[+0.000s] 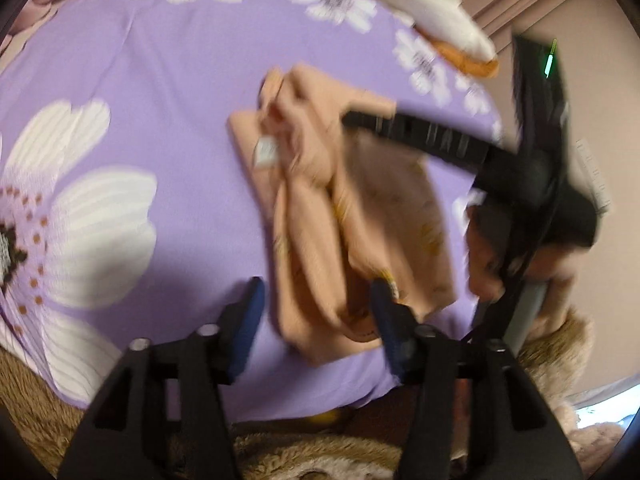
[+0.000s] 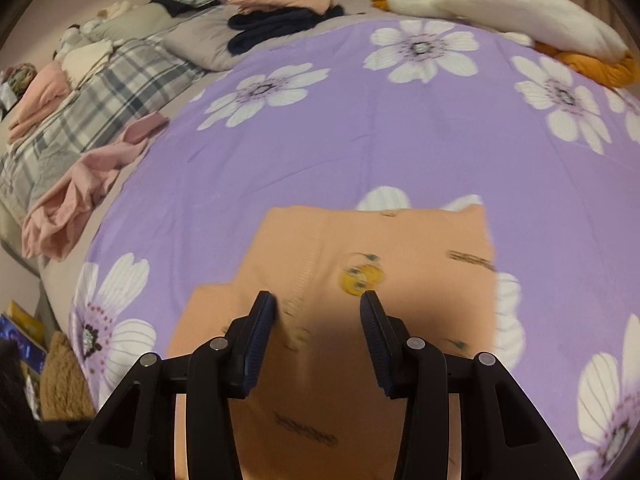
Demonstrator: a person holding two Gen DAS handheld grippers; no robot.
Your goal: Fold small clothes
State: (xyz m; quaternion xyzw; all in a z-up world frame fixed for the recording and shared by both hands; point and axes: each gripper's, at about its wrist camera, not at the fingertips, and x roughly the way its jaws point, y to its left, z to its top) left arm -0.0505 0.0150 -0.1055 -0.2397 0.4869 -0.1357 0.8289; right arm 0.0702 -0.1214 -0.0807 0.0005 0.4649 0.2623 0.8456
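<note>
A small peach garment (image 1: 320, 216) with little yellow prints lies crumpled and partly folded on the purple flowered bedspread (image 1: 160, 80). My left gripper (image 1: 316, 300) is open just above its near edge, holding nothing. The right gripper's black body (image 1: 520, 168) reaches over the garment from the right in the left wrist view. In the right wrist view the garment (image 2: 360, 248) lies flat under my right gripper (image 2: 318, 304), which is open and empty just above the cloth.
Pink clothes (image 2: 80, 184) lie at the bed's left edge beside a plaid blanket (image 2: 100, 96). Folded peach and dark clothes (image 2: 280, 12) sit at the back. A white and orange plush (image 2: 540, 12) lies at the back right. A brown fuzzy blanket (image 1: 320, 460) lies below.
</note>
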